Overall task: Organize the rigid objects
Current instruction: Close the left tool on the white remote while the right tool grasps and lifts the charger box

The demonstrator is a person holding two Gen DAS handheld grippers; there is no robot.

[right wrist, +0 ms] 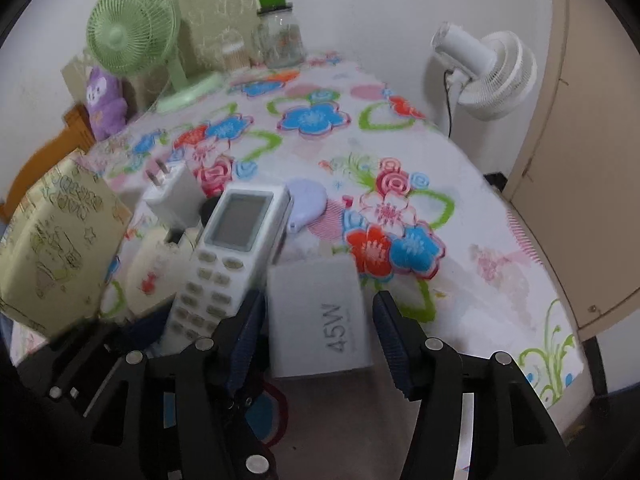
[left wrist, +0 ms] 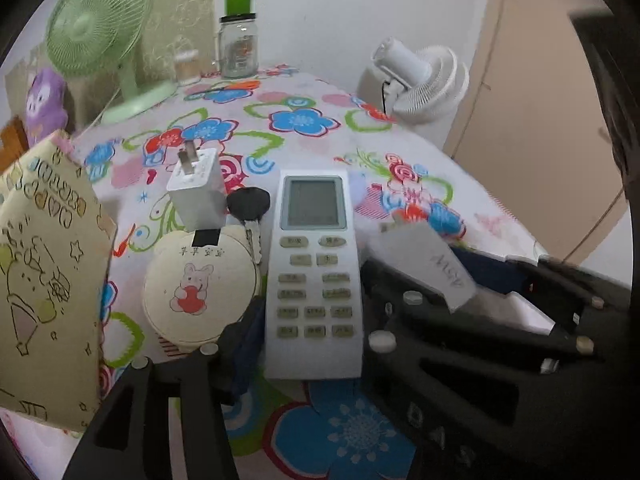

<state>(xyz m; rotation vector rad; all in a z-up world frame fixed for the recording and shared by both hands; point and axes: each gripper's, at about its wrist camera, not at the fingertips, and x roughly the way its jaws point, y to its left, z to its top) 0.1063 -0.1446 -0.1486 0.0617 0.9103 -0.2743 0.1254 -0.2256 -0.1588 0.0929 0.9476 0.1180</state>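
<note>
Remote control (left wrist: 314,276) lies flat on the desk (left wrist: 400,160) between your spread left tongs (left wrist: 304,344), and the 45W charger (right wrist: 318,316) between your spread right tongs (right wrist: 316,336). It seems both are just set down in the row, so next you draw back without pushing them.

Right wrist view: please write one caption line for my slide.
A white 45W charger lies on the floral tablecloth between the open fingers of the right hand-held gripper, beside a white remote control.

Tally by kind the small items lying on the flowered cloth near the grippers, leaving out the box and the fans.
Chargers: 2 (prongs up; marked 45W)
Remote control: 1
Key: 1
Round cream tin: 1
Lilac plastic piece: 1
Total: 6
</note>
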